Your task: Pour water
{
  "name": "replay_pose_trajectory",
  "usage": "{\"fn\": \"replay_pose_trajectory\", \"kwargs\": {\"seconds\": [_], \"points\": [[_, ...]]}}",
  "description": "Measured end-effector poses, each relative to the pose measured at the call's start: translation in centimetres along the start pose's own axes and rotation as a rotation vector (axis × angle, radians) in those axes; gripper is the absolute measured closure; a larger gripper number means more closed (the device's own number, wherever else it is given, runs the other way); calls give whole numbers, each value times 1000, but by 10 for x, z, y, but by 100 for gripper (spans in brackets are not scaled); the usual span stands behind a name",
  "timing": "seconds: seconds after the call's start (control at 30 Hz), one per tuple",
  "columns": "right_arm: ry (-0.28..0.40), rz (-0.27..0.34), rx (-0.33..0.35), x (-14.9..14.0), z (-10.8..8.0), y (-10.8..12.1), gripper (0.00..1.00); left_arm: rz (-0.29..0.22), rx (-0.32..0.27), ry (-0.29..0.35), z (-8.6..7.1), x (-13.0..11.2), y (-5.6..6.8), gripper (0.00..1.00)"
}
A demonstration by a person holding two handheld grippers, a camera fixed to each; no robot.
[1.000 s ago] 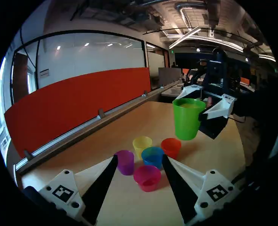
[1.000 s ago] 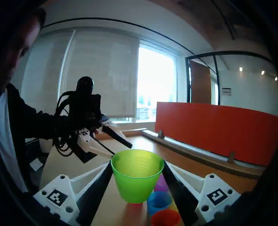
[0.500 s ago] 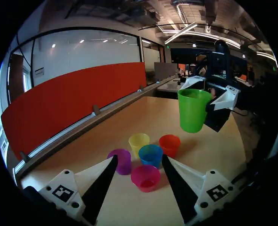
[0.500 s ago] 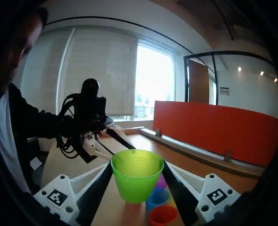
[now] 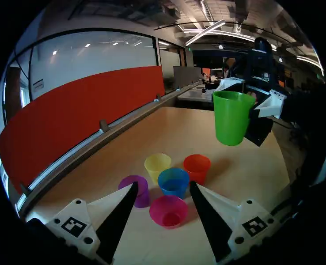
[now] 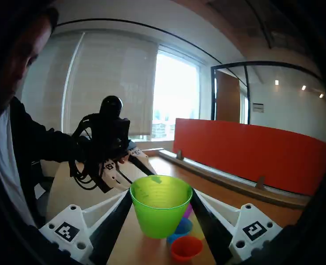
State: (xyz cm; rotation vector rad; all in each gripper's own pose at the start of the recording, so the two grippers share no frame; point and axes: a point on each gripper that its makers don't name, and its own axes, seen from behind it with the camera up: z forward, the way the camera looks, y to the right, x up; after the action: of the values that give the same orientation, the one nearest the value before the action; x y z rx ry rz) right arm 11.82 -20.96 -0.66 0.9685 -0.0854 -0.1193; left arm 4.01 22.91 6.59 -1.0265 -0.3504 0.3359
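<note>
My right gripper (image 6: 161, 207) is shut on a green cup (image 6: 161, 205), held upright above the table; the left gripper view shows that cup (image 5: 232, 117) in the air at the right, above the small cups. My left gripper (image 5: 163, 207) stands open and empty just over the table, with a pink cup (image 5: 168, 211) between its fingers and untouched. Beyond it stand a blue cup (image 5: 173, 182), a yellow cup (image 5: 157, 166), an orange cup (image 5: 196, 167) and a purple cup (image 5: 136, 190). Below the green cup in the right gripper view lie the orange cup (image 6: 186, 248) and the blue cup (image 6: 179, 228).
A wooden table (image 5: 176, 132) carries the cups. A red partition (image 5: 74, 110) with a metal rail runs along its far left edge. The person's dark sleeve (image 6: 39, 143) holds the left gripper (image 6: 114, 168) across the table. A bright window (image 6: 174, 106) lies behind.
The green cup has risen higher over the small cups in the right gripper. The left gripper has drawn back a little, so the pink cup sits lower between its fingers.
</note>
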Motion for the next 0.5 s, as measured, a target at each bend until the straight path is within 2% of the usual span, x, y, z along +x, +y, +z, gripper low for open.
{"fn": "replay_pose_trajectory", "kwargs": {"seconds": [0.5], "points": [[-11, 7, -103, -6, -15, 23, 7, 46, -71, -62, 25, -9, 10, 14]]}}
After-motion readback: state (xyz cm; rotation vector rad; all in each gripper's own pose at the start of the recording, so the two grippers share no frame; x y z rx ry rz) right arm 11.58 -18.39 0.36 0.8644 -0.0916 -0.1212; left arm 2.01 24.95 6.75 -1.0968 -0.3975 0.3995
